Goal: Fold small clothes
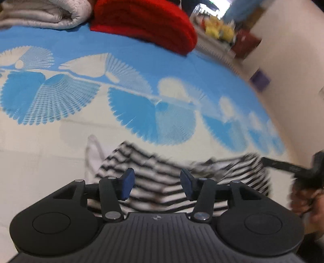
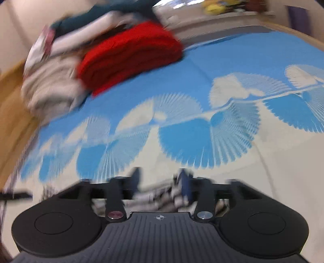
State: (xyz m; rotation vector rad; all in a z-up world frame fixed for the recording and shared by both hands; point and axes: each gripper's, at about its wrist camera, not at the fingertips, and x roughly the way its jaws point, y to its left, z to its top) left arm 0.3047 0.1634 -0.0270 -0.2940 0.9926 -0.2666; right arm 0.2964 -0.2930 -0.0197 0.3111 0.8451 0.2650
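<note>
Black ribbed housing fills the bottom of both wrist views, and ahead of it each tool's two blue-padded fingers stand apart. On the left gripper (image 1: 157, 185) the pads are clearly separated, with the striped garment (image 1: 162, 172) showing in the gap between them and below; neither pad seems to press on the cloth. The right gripper (image 2: 161, 184) is blurred, but its fingers also stand apart, and a smeared patch of the same black-and-white stripes lies just under and between them (whether a pad touches it I cannot tell).

That striped garment lies rumpled on the pale near part of the bedspread (image 1: 60, 141), which is cream toward the camera and bright blue farther back, printed with fan-shaped motifs. Beside the garment's left edge in the left view, a thin pale strap or loop (image 1: 92, 153) rests on the cream cloth.

At the far end of the bed sits a folded red blanket (image 1: 145, 22), with a rolled grey-white quilt (image 1: 40, 16) just beside it. From the left view, the other tool's dark body (image 1: 291, 168) pokes in at the right edge, a hand (image 1: 309, 204) behind it.
</note>
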